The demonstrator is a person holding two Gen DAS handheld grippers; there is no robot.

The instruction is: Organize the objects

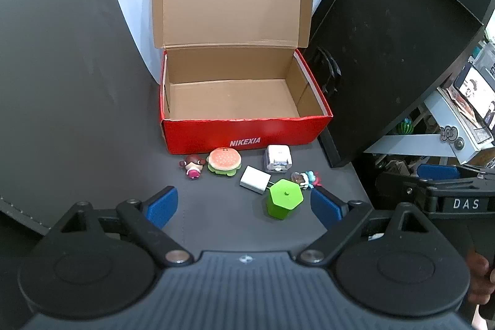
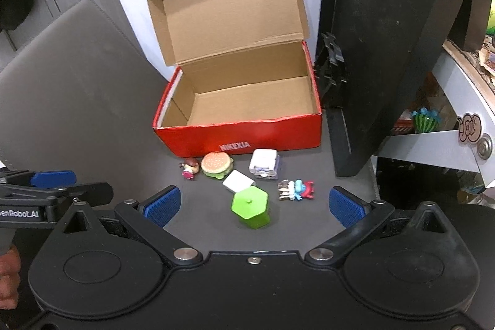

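Left wrist view shows the left gripper [image 1: 244,204] with jaws spread wide and empty above a dark grey surface [image 1: 92,119]; the right gripper [image 2: 255,204] likewise stands wide apart, holding nothing. Six small things lie in a loose row just near of the open red shoe box [image 1: 247,133], whose floor is bare: a doll figure [image 1: 194,166] far left, a burger toy [image 1: 224,161] touching or nearly touching it, a white flat block [image 1: 255,179], a white cube-like case [image 1: 277,158], a green hexagonal container [image 1: 284,198] nearest the jaws, and a small colourful charm [image 1: 306,179] to the right. All look light and rigid plastic; the burger may be squashy. The green container's flat opposite sides likely give the surest pinch; the charm looks fiddly and thin. The box front reads "NIKEXIA"; the grippers carry "DAS" and "enRobot_AI".
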